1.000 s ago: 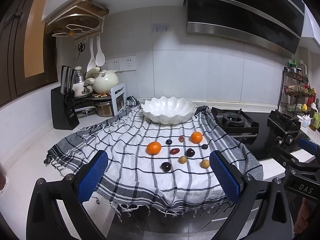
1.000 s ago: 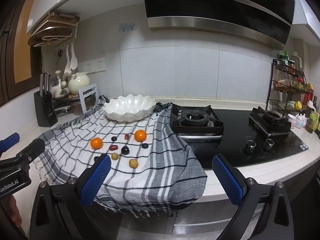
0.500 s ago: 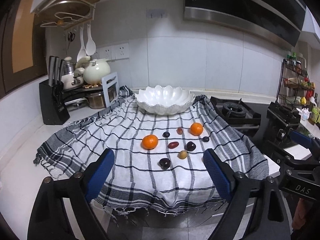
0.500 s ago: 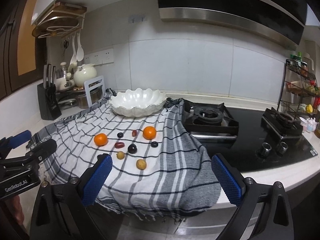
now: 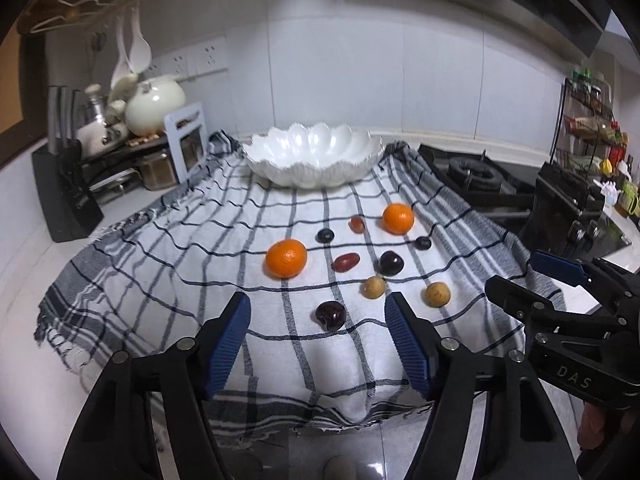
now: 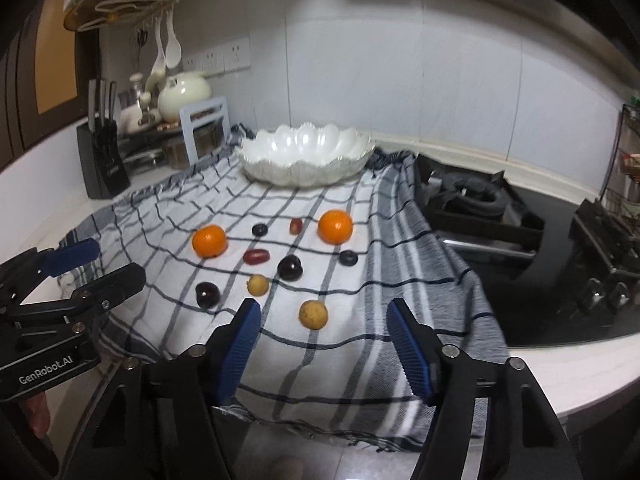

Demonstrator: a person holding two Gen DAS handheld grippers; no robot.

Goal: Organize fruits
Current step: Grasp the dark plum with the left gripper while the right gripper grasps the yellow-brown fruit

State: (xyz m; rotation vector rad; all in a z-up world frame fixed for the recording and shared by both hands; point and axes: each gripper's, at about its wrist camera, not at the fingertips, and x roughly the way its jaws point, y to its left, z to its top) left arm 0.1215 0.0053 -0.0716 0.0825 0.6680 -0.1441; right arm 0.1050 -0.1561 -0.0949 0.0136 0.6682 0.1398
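Several fruits lie on a checked cloth [image 5: 192,264] [image 6: 344,364]: two oranges [image 5: 286,258] [image 5: 397,218], dark plums [image 5: 330,315] [image 5: 391,263], small dark grapes, a red date [image 5: 345,262] and two tan round fruits [image 5: 437,294] [image 6: 313,314]. A white scalloped bowl [image 5: 316,156] [image 6: 306,158] stands empty at the cloth's far end. My left gripper [image 5: 318,338] hovers short of the nearest plum, jaws closing with nothing between them. My right gripper [image 6: 322,344] hovers short of the near tan fruit, jaws closing, also empty.
A black knife block [image 5: 64,196], a cream teapot [image 5: 156,106] and pots crowd the left counter. A black gas hob [image 6: 500,216] lies right of the cloth, and a spice rack [image 5: 592,132] stands at the far right. The cloth hangs over the counter's front edge.
Both grippers have moved forward and down toward the fruits, which now look larger and closer. Both pairs of blue pads stand much narrower than before.
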